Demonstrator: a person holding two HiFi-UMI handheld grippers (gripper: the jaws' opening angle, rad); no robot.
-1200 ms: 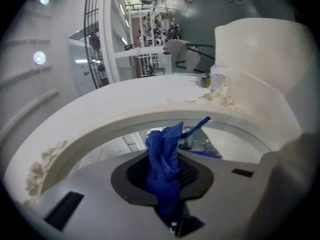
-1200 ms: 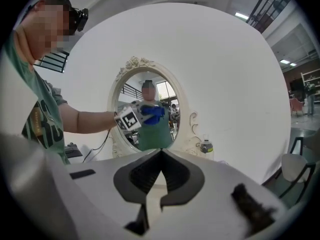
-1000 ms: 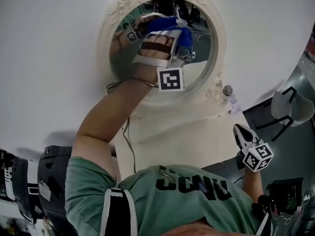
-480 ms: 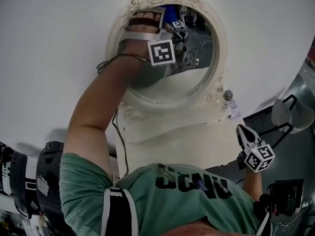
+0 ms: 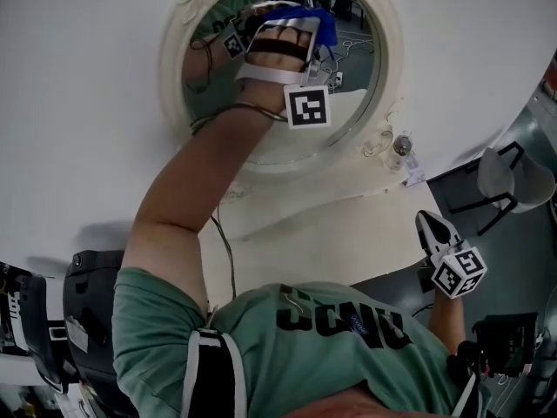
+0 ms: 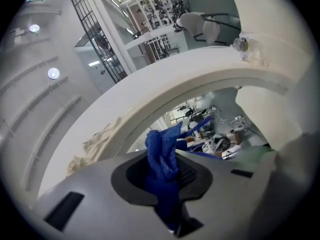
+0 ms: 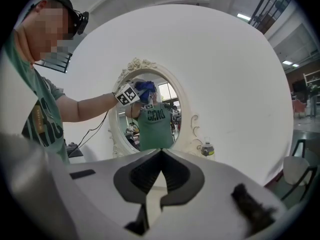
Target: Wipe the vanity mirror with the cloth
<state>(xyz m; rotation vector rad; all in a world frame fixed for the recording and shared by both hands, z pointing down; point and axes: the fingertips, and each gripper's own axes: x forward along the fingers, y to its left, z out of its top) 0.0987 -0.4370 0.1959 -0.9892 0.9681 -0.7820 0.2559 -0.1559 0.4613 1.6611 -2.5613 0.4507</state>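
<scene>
An oval vanity mirror (image 5: 352,77) in an ornate cream frame (image 5: 170,77) stands against a white wall. My left gripper (image 5: 300,29) is raised to the upper part of the glass, shut on a blue cloth (image 5: 315,20) that presses against it. In the left gripper view the cloth (image 6: 162,156) bunches up between the jaws of that gripper (image 6: 165,176), just under the frame's curved edge. My right gripper (image 5: 432,232) hangs low at the right, away from the mirror, shut with nothing in it. The right gripper view shows the mirror (image 7: 150,114) beyond its jaws (image 7: 161,156).
A small bottle (image 5: 401,146) stands on the vanity ledge at the mirror's lower right. A white chair (image 5: 509,181) is at the right. Black equipment (image 5: 87,303) sits at the lower left, and a thin cable (image 5: 228,251) runs down from my left wrist.
The left gripper swept the cloth to the glass's upper left, then back right toward the upper middle. The right gripper has stayed about where it was.
</scene>
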